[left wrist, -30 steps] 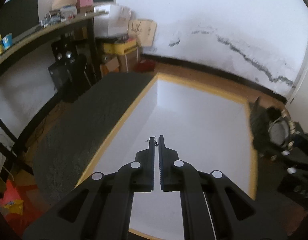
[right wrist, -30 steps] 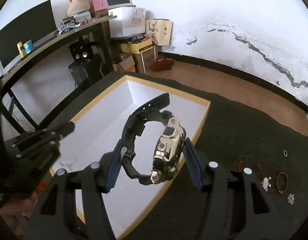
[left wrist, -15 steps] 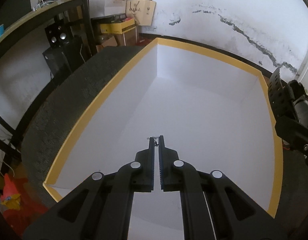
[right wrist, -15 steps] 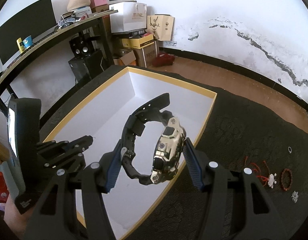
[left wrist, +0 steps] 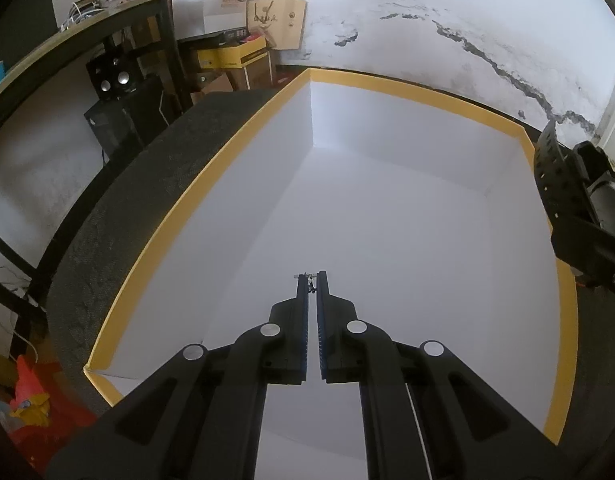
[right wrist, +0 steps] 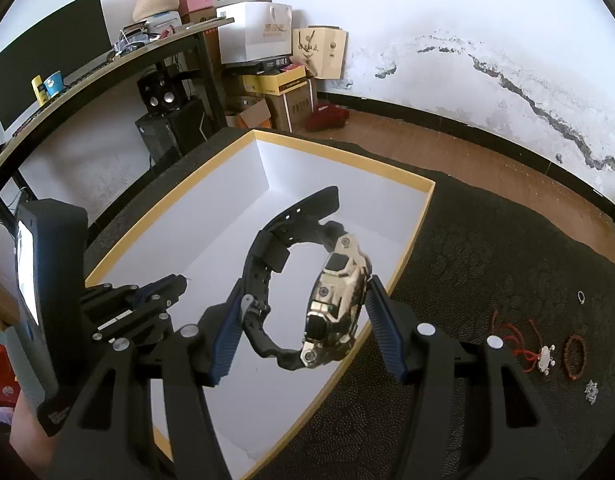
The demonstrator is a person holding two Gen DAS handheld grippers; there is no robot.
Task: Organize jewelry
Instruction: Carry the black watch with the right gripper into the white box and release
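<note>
Two loads differ: the right hand-held gripper [right wrist: 303, 320] clamps a stiff, heavy watch [right wrist: 307, 292] across case and strap above the box [right wrist: 421, 216]; the left hand-held gripper [left wrist: 312, 280], pressed together inside the box, pinches a tiny, fragile, easily lost earring [left wrist: 310, 280].

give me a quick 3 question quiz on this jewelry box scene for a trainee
1. True or false: the right gripper is shut on the watch.
2. Where is the left gripper? A) above the box B) above the floor C) beside the bracelet
3. Name the red-brown loop lying on the dark mat to the right of the box.

Key
1. True.
2. A; its jaws pinch a tiny piece, too small to identify.
3. A beaded bracelet, beside a red cord with a silver charm.
</note>
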